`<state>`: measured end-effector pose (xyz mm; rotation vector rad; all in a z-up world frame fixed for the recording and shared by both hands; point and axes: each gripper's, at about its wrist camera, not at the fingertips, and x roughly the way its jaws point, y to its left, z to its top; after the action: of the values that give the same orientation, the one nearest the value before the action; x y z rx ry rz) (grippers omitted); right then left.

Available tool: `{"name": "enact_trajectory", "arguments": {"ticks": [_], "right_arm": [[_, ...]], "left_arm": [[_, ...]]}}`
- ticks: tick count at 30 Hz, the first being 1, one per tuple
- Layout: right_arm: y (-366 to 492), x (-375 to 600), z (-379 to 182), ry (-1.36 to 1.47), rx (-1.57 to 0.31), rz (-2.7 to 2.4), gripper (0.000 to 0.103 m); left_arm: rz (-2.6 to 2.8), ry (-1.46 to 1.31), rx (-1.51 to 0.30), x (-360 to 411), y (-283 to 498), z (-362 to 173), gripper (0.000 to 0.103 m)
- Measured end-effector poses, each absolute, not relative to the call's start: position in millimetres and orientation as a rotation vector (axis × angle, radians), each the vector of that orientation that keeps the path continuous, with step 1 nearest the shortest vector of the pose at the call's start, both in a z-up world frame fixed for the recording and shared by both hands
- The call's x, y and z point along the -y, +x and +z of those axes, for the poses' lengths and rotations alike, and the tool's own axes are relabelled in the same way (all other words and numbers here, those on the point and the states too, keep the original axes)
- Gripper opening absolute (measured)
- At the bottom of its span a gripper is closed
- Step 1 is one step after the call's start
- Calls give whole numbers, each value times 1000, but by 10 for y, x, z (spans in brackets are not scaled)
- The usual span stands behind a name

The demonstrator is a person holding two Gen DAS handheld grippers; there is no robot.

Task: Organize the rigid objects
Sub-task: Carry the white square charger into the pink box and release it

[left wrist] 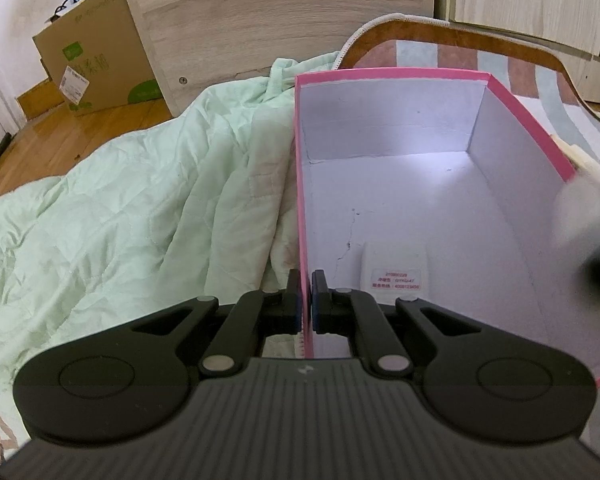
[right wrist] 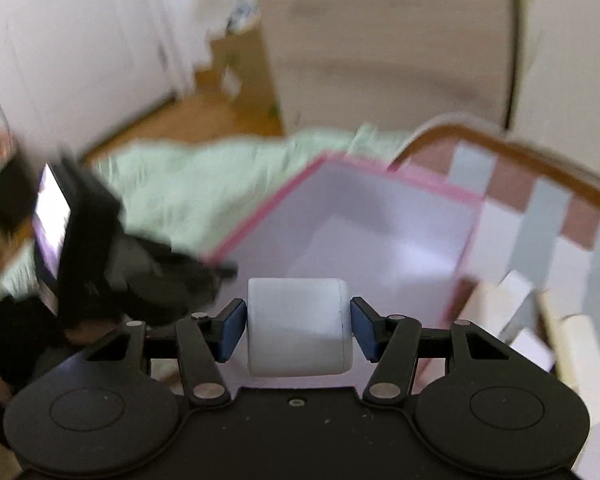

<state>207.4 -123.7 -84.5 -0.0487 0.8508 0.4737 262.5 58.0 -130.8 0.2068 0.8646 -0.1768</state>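
The left gripper (left wrist: 306, 300), low in the middle of the left wrist view, is clamped narrow on the near left wall of an open pink-rimmed cardboard box with a white inside (left wrist: 384, 184). The box sits on a bed, with a crumpled pale green quilt (left wrist: 120, 200) to its left and a striped pink, grey and white sheet (left wrist: 540, 80) behind it. In the right wrist view, which is blurred, the right gripper (right wrist: 298, 328) holds a white squat cylinder (right wrist: 298, 326) between its blue pads (right wrist: 232, 330), in the lower middle of the frame, in front of the box (right wrist: 380, 232). Pale wooden blocks (right wrist: 512, 300) lie at the lower right, beside the box.
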Motion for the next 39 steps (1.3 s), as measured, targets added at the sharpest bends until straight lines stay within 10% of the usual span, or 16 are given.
{"name": "enact_trajectory", "arguments": {"ticks": [18,39], "right_arm": [[3113,899,-1845,9,-1367,249,62],[3309,1087,-1928,435,-1318,254,62]], "left_arm": [[-190,168,-866,-632,2611,-1292,3],[-192,153,-870,-660,2611,-1286,3]]}}
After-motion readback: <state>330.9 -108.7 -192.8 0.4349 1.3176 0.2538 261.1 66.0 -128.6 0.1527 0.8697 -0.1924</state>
